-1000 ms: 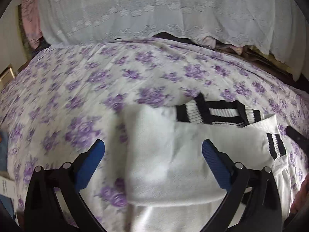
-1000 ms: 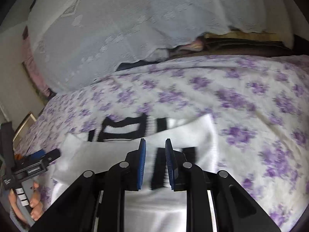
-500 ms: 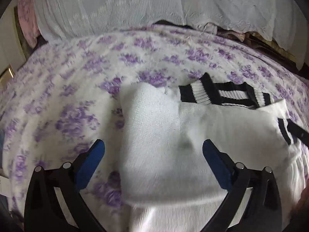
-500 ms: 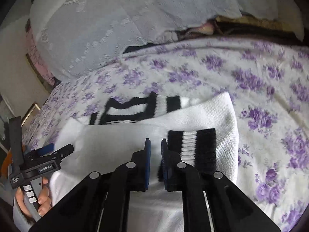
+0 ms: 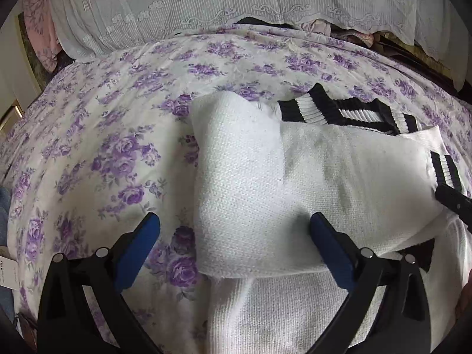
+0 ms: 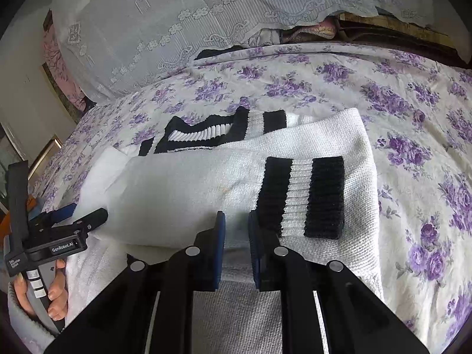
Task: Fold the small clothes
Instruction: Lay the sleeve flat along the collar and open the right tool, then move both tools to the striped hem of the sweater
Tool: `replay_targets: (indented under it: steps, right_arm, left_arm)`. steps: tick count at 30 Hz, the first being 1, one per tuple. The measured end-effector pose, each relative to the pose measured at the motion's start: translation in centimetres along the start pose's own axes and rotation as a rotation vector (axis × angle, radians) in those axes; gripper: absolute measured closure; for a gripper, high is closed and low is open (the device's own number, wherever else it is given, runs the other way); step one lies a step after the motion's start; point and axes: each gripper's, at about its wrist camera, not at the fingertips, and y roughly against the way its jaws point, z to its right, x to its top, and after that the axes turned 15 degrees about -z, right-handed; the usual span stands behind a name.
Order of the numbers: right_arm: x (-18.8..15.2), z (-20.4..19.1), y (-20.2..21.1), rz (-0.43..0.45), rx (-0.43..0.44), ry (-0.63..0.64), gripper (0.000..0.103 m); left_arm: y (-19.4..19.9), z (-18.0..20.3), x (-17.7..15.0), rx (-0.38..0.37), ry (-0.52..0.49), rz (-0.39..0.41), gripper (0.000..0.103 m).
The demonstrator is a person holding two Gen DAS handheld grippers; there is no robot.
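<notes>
Knitwear lay spread in front of me on the bed: a white sweater (image 5: 250, 177) with black-and-white striped ribbing, resting on a bedspread (image 5: 118, 147) printed with purple flowers. One sleeve was folded across the body of the garment, and its striped cuff (image 6: 301, 194) lay flat on the white knit, just beyond the tips of my right gripper (image 6: 236, 224). The striped neckline (image 5: 339, 112) showed past the far edge of the folded sleeve.

My left gripper (image 5: 234, 230) stood wide, its two blue pads well apart. The near left corner of the folded cloth lay between them, and neither pad was pressing on it. The left pad was over the flowered bedspread, the right pad over the white knit. From the right wrist view I could see that same gripper at the sweater's left side, with my hand (image 6: 56, 289) wrapped around its handle.

My right gripper was narrow, with only a slim gap between its pads, and the jaws had just eased apart a little. White knit showed through the gap, but I could not see any of it pinched by the pads.

At the far side of the bed, a white lace cover (image 5: 236, 0) hung over a heap of things.
</notes>
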Motion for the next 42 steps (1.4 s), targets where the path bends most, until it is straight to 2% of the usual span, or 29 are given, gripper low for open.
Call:
replay_targets:
  steps: [2, 5, 11, 15, 21, 30, 42]
  right_arm:
    - [-0.5, -0.2, 1.1, 0.03, -0.006, -0.003, 0.086]
    - [-1.5, -0.7, 2.6, 0.056, 0.007, 0.01, 0.077]
    - [-5.0, -1.3, 3.1, 0.002, -0.008, 0.037, 0.073]
    - [-6.6, -1.5, 3.4, -0.02, -0.013, 0.043, 0.062]
    - [-8.4, -2.3, 3.7, -0.054, -0.051, 0.068, 0.055]
    - [-11.4, -2.7, 4.8, -0.083, -0.056, 0.084, 0.04]
    - [-15.6, -2.2, 7.4, -0.056, -0.021, 0.077, 0.037]
  left_arm:
    - [0.3, -0.2, -0.3, -0.007, 0.003, 0.003, 0.004]
    - [0.9, -0.5, -1.2, -0.017, 0.003, 0.009, 0.004]
    - [1.7, -0.2, -2.8, 0.002, -0.019, 0.022, 0.005]
    - [2.0, 0.4, -4.4, 0.023, -0.059, 0.01, 0.005]
    - [2.9, 0.9, -7.4, 0.043, -0.109, 0.003, 0.005]
    - [4.2, 1.0, -11.6, 0.075, -0.167, 0.011, 0.005]
    - [5.9, 1.0, -15.2, 0.101, -0.215, 0.033, 0.005]
